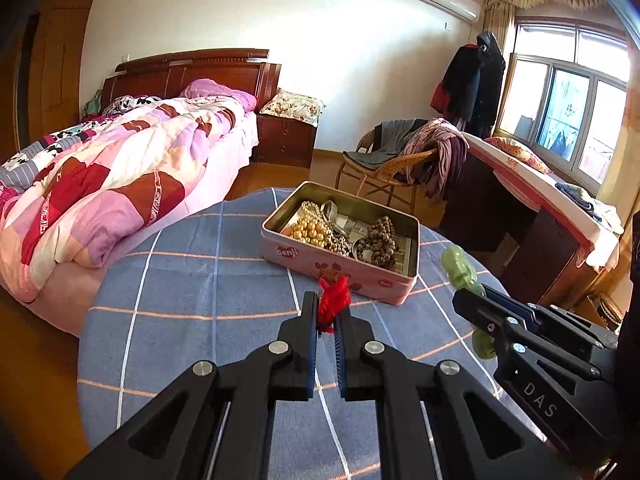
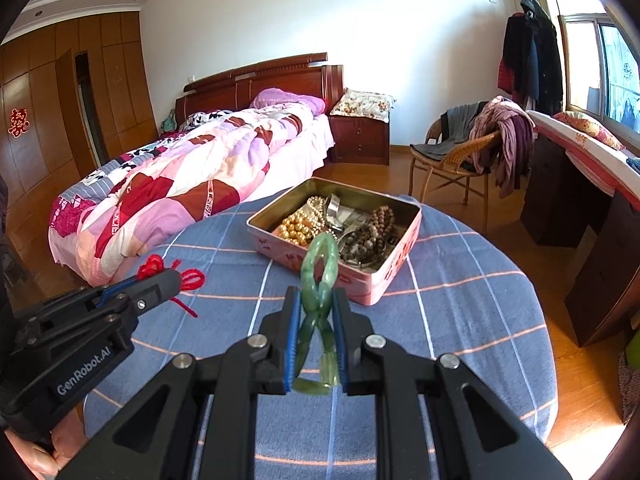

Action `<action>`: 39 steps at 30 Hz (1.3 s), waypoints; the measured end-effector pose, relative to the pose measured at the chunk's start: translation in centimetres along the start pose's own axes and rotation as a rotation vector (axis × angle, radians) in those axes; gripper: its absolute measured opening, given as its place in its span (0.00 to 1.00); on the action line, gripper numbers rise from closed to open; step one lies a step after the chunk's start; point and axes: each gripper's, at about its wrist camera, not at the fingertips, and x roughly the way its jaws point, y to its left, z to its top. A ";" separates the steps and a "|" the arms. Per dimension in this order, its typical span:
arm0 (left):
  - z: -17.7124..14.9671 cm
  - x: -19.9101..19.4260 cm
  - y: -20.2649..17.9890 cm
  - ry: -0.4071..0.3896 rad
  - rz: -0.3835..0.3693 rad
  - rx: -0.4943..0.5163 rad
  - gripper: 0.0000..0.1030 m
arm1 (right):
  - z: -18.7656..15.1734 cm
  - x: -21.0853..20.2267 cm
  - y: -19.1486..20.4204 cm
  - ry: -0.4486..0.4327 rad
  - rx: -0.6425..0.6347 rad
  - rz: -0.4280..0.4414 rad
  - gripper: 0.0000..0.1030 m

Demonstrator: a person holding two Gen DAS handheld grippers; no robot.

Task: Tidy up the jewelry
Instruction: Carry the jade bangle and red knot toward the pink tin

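Note:
My left gripper [image 1: 326, 305] is shut on a red knotted cord [image 1: 333, 301], held above the blue checked tabletop [image 1: 192, 280]; the same cord [image 2: 192, 280] dangles from that gripper [image 2: 162, 280] in the right wrist view. My right gripper [image 2: 316, 300] is shut on a green jade bracelet [image 2: 320, 264], which sticks up between the fingers, just short of the tin. That bracelet [image 1: 460, 266] and gripper [image 1: 472, 300] appear at the right of the left wrist view. An open pink tin [image 1: 320, 258] [image 2: 384, 280] holds gold pearls [image 1: 308, 230] [image 2: 296, 228], brown beads [image 1: 380, 242] [image 2: 374, 230] and silver pieces.
A bed with a patchwork quilt [image 1: 100, 184] stands left of the round table. A wicker chair draped with clothes [image 2: 472, 152] and a dark desk [image 2: 568, 184] stand to the right near the window. A nightstand [image 2: 360, 138] is against the far wall.

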 end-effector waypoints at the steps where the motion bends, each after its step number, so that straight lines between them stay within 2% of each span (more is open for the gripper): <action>1: 0.1 0.0 0.0 -0.004 0.001 0.002 0.06 | 0.0 -0.1 0.0 -0.002 -0.001 -0.001 0.18; 22: 2.8 2.3 -0.5 -0.030 0.000 -0.013 0.06 | 3.3 1.9 -1.0 -0.045 -0.016 -0.046 0.18; 39: 4.3 6.0 -1.5 -0.010 -0.030 -0.030 0.06 | 4.9 4.6 -3.1 -0.024 0.014 -0.075 0.18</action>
